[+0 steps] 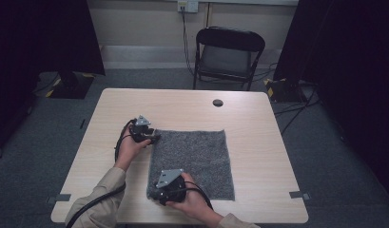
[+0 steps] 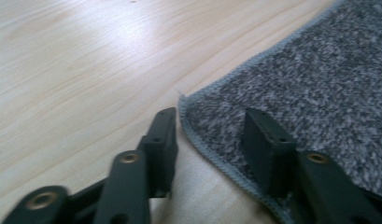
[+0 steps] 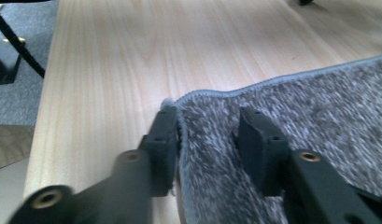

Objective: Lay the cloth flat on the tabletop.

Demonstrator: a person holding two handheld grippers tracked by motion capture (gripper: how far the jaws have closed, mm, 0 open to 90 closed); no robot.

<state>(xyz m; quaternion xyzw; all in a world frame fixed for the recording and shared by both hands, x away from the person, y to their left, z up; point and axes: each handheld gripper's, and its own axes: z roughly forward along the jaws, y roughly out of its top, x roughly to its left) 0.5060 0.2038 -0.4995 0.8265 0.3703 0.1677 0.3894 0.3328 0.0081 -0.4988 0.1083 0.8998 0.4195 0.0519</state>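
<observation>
Gripping hasn't happened yet: right gripper [image 1: 160, 190] at the near-left corner of the grey cloth [image 1: 197, 161], left gripper [image 1: 151, 137] at the far-left corner, fingers spread astride the hems. Cloth lies flat mid-bench [image 1: 258, 142], slightly longer axis running near to far; lifting or folding remains.

The person wears long beige sleeves [image 1: 102, 194] on both forearms; each hand carries a black hand-held gripper, the left hand-held gripper [image 1: 153, 138] and the right hand-held gripper [image 1: 156, 194], each topped by a grey three-cornered plate with small dark holes, and a thick black cable loops back from the rear of each. Seen close, the jaws are matt black, flat-sided bars ending in blocky rectangular pads [image 2: 163, 140]; brass-coloured round bushings sit at the linkage pivots behind the pads, with small screw holes dotting the pad edges.
</observation>
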